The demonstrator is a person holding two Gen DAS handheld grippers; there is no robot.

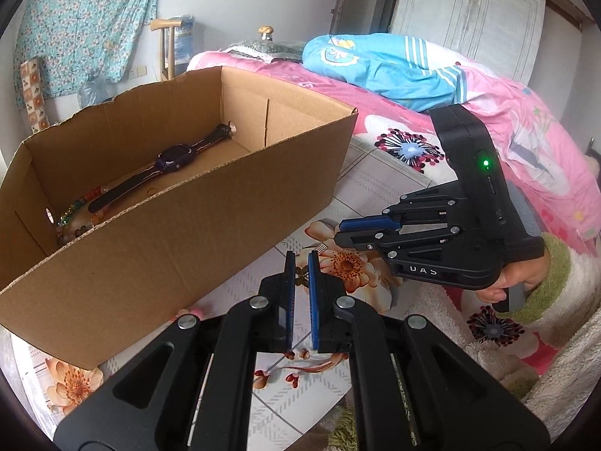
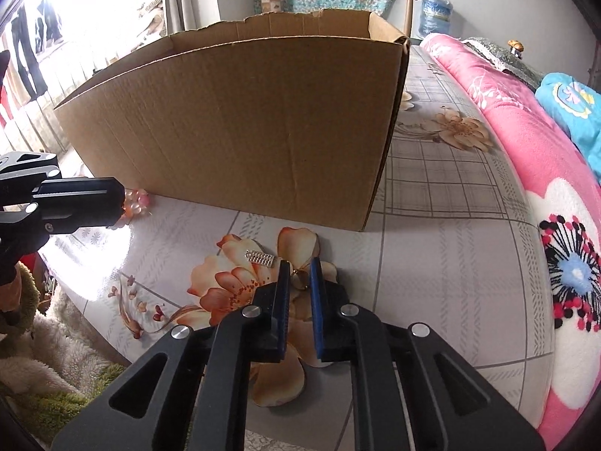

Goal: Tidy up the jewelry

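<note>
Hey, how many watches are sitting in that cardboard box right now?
1. A dark watch lies flat, strap stretched out, on the floor of the cardboard box, beside some beads at one end. The near wall hides part of the floor, so another could be hidden.

One cardboard box point(image 1: 180, 225) — one watch point(image 1: 171, 159), one silver clip point(image 2: 260, 257), two claws point(image 1: 301, 263) point(image 2: 300, 270)

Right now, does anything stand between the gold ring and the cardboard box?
Only the brown cardboard box's near wall, which the small gold ring at the right gripper must clear. The silver comb-shaped clip lies left of the path.
</note>
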